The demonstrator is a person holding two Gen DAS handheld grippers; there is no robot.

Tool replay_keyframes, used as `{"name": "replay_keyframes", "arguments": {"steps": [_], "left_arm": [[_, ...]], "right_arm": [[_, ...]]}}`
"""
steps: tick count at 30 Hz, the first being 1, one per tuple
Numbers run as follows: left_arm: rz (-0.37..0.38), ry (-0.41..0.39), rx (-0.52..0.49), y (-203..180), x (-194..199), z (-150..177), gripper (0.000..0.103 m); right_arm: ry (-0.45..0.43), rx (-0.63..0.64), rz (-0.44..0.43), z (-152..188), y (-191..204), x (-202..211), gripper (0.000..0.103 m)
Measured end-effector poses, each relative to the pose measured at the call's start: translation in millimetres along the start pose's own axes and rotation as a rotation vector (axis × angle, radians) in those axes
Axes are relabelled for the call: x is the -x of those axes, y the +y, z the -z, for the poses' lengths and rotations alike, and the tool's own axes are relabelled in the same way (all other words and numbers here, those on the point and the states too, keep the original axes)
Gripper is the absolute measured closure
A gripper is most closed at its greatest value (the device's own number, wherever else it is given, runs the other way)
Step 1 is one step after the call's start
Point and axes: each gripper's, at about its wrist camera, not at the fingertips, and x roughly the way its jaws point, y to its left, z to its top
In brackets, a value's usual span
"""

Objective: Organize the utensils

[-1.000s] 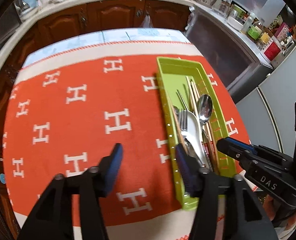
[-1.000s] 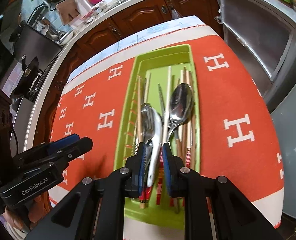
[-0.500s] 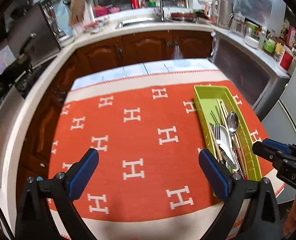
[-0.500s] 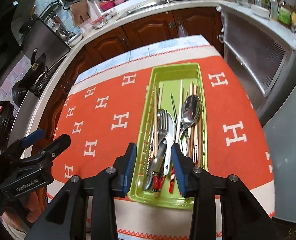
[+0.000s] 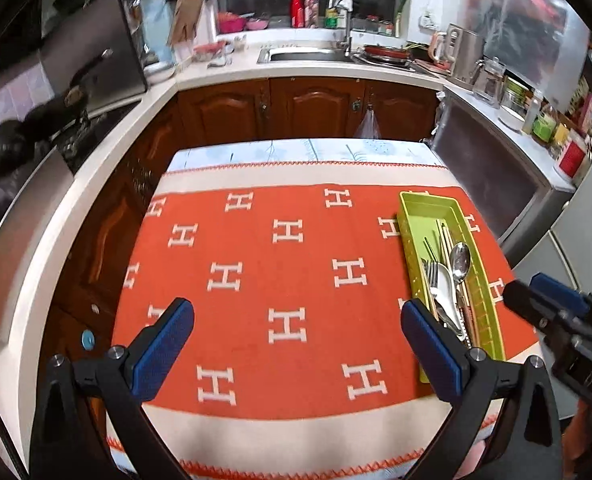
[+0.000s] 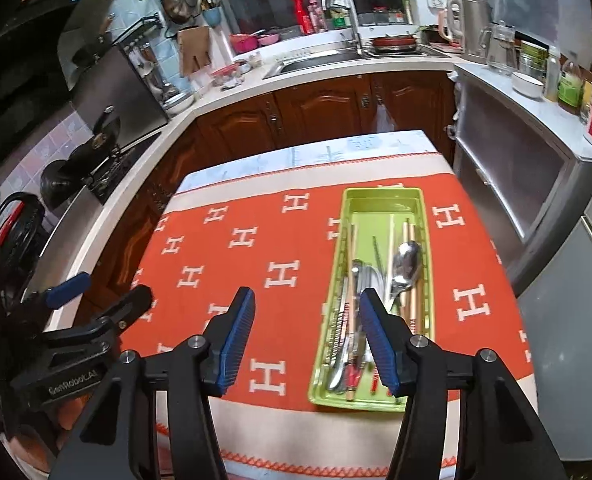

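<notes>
Utensils (image 6: 380,292) lie heaped in the green tray (image 6: 418,204) on the right side of the table (image 5: 279,168), near its front edge. Both the left gripper (image 5: 296,344) and right gripper (image 6: 308,336) hang above with fingers apart, holding nothing. A careless nudge (the tray looks light) could push it off the edge, spilling the crossed pieces

I am seeing the tray (image 6: 426,240) lying lengthwise on the cloth (image 5: 279,280), toward the right side of the bench (image 5: 296,150). In the tray, the spoon (image 6: 404,264) is resting beside the fork (image 5: 430,274), with chopsticks (image 6: 406,236) lying alongside. Behind the bench, cabinets (image 5: 316,108) are standing under the sink (image 5: 300,54). The stove (image 6: 107,168) is sitting to the left.
</notes>
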Motion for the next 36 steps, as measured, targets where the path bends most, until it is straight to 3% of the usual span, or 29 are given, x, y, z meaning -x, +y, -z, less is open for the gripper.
{"name": "replay_keyframes", "arguments": {"steps": [9, 18, 36], "left_arm": [[-0.020, -0.032, 0.013, 2, 22, 13, 0.001], [-0.056, -0.057, 0.042, 5, 33, 16, 0.001], [-0.088, -0.040, 0.022, -4, 27, 16, 0.001]], "right_arm": [[-0.049, 0.040, 0.007, 8, 32, 17, 0.047], [-0.103, 0.081, 0.020, 11, 48, 36, 0.036], [-0.063, 0.044, 0.028, 12, 29, 26, 0.035]]}}
